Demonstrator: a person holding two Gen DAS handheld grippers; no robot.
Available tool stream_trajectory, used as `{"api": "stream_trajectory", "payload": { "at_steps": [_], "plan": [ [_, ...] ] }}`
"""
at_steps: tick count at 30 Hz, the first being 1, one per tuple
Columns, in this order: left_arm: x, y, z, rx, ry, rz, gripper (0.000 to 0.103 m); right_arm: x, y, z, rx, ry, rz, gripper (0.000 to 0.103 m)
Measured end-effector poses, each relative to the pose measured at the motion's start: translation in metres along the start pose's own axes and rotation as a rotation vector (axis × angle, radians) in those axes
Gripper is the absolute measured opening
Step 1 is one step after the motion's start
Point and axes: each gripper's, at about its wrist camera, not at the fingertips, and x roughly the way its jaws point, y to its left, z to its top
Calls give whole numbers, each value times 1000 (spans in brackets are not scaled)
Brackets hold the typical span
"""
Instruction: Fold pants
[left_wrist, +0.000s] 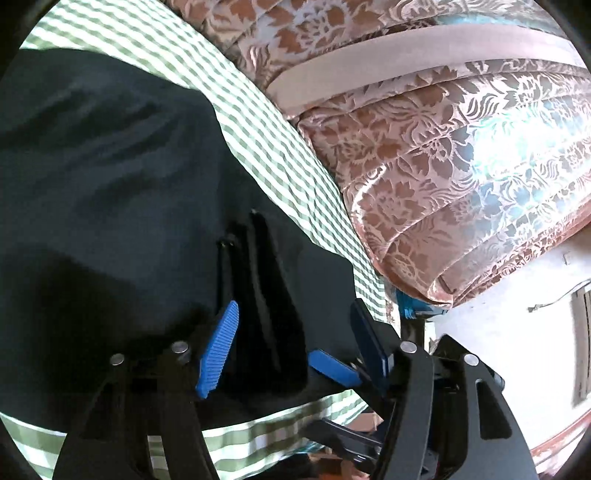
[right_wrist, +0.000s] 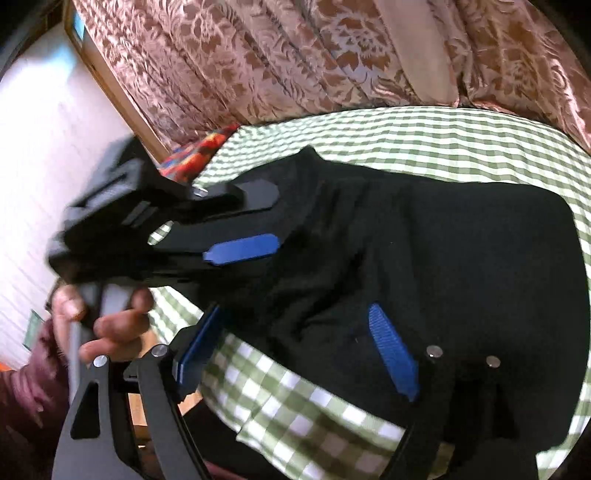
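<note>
Black pants (left_wrist: 110, 184) lie on a green-and-white checked sheet (left_wrist: 280, 147). In the left wrist view my left gripper (left_wrist: 295, 306) stands open over the pants' near edge. A raised fold of black cloth (left_wrist: 266, 288) sits between its blue pads (left_wrist: 218, 350) but is not pinched. In the right wrist view the pants (right_wrist: 443, 258) spread across the sheet (right_wrist: 443, 136). My right gripper (right_wrist: 295, 310) hangs open above their near edge with nothing held. The left gripper (right_wrist: 277, 218) reaches in from the left onto the pants' corner, held by a hand (right_wrist: 110, 325).
A shiny pink floral cover (left_wrist: 424, 147) is piled along the far side of the bed, and it hangs behind the bed (right_wrist: 258, 55). A white wall (right_wrist: 44, 147) and a wooden frame (right_wrist: 110, 85) stand at the left. A bright patterned cloth (right_wrist: 199, 155) lies at the sheet's corner.
</note>
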Motion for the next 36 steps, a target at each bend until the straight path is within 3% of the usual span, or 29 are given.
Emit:
{"api": "stream_trajectory", "payload": {
  "at_steps": [6, 11, 14, 18, 20, 24, 29, 31, 33, 34, 36],
  "plan": [
    [18, -4, 4, 7, 61, 36, 61, -60, -23, -19, 81, -81, -48, 88],
    [36, -5, 2, 31, 121, 120, 61, -106, -53, -44, 190, -132, -144, 88],
    [43, -5, 0, 35, 142, 126, 59, -126, -71, -61, 258, -144, -210, 91],
    [51, -12, -4, 89, 158, 187, 25, -133, -92, -85, 355, -125, -260, 91],
    [50, -17, -4, 119, 141, 206, 19, -132, -92, -90, 350, -117, -293, 91],
    [32, -36, 4, 156, 76, 110, 14, -122, -86, -92, 303, -95, -332, 89],
    [11, -76, 12, 241, 4, -22, 13, -106, -72, -86, 197, -106, -420, 71],
    [3, -89, 13, 274, -21, -53, 12, -98, -70, -82, 164, -120, -453, 51],
    [-5, -94, 13, 303, -46, -59, 11, -92, -71, -77, 166, -128, -461, 43],
    [-8, -93, 13, 311, -58, -50, 11, -88, -71, -75, 164, -126, -467, 31],
    [-12, -82, 11, 299, -65, -28, 11, -80, -72, -75, 151, -111, -484, 29]
  ]
}}
